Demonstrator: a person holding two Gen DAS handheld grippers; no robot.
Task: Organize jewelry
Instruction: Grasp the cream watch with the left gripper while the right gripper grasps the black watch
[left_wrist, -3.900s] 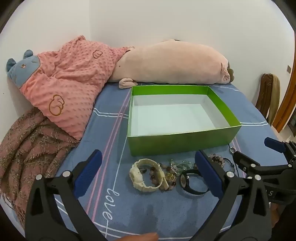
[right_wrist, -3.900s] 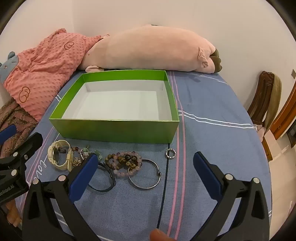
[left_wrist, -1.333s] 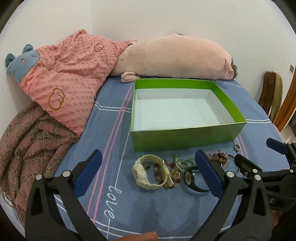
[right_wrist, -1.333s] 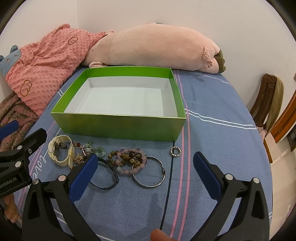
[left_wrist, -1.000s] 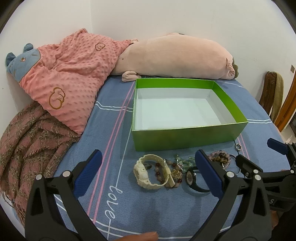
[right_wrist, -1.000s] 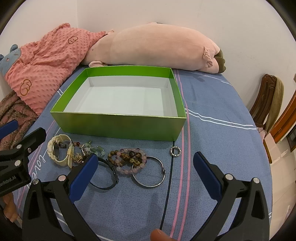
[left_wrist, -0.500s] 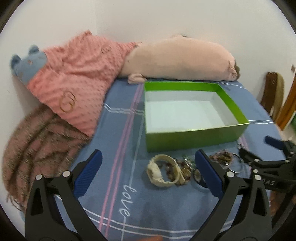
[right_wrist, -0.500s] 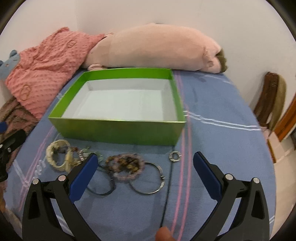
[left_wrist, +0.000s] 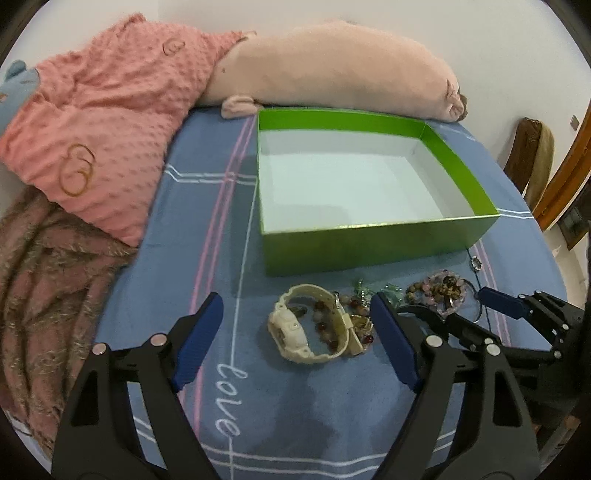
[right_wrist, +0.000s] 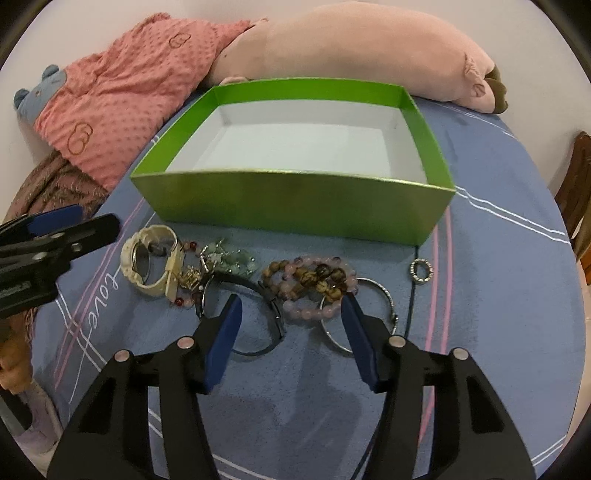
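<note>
Left gripper (left_wrist: 295, 332) closing, cream watch (left_wrist: 308, 332) between jaws, untouched. Right gripper (right_wrist: 291, 314) closing over pink bead bracelet (right_wrist: 310, 291), no contact. Green box (right_wrist: 295, 206) at 12 o'clock.

**Grippers Drop Toward Jewelry**

Both lowered and tilted down since a second ago. Left gripper (left_wrist: 297, 339), jaws closing from full width, now over cream watch (left_wrist: 304, 332). Right gripper (right_wrist: 291, 332), narrowing faster, now just short of beaded bracelets (right_wrist: 310, 284). Nothing gripped; jewelry unmoved.
</note>
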